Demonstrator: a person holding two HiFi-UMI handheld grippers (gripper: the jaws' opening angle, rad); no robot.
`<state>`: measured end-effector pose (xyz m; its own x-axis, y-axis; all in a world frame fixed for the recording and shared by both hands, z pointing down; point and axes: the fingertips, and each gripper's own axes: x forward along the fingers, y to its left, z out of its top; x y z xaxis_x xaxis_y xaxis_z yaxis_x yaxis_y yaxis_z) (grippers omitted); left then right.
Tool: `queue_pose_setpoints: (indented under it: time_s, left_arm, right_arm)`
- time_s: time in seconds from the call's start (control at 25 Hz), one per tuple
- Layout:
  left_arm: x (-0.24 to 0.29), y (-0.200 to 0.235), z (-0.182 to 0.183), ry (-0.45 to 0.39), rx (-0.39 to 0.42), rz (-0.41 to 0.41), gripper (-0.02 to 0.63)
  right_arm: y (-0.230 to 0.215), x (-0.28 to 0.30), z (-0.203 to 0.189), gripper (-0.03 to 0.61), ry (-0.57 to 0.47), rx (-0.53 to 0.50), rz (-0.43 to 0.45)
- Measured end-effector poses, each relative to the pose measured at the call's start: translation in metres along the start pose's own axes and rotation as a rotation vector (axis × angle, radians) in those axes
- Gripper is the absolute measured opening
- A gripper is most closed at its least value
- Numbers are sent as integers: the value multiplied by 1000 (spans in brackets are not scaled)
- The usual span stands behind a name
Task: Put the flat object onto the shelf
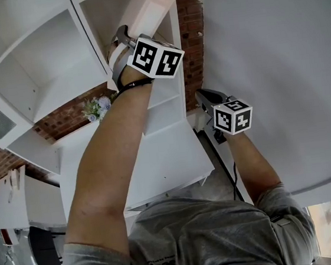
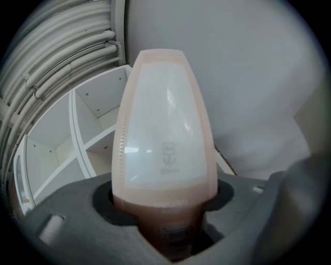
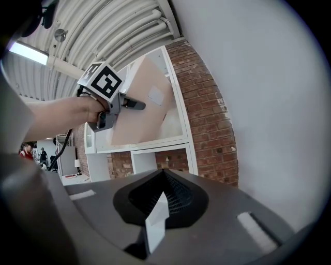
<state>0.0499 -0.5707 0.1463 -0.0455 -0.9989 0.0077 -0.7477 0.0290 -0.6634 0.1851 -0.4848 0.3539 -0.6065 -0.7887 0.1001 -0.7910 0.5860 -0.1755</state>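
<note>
My left gripper [image 1: 121,42] clamps flat folder [image 2: 164,129]; I'd keep it level, slide edge-first into shelf [image 1: 44,53] bay. Right gripper [image 1: 208,98] looks closed, idle.

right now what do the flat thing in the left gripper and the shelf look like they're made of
Flat case: probably translucent plastic. It has a pale pink rim and a frosted, slightly glossy panel, with light glinting off it and a moulded mark low on the face.
Shelf: looks like white painted or laminated board, smooth and fairly matte, with small fixing holes in the panels. Which coating it is can't be told.
</note>
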Motion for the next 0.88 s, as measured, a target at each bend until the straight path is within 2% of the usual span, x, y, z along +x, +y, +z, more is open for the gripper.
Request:
queue_pose_setpoints:
  time_s: [0.36,0.88]
  left_arm:
    - [35,0,-2,10,-6,-10,324]
    - [93,5,-7,24,-14,-15,328]
  right_arm:
    - [-12,15,3,9,-10,0,-10]
    - [-38,52,39,9,-35,-58,-40]
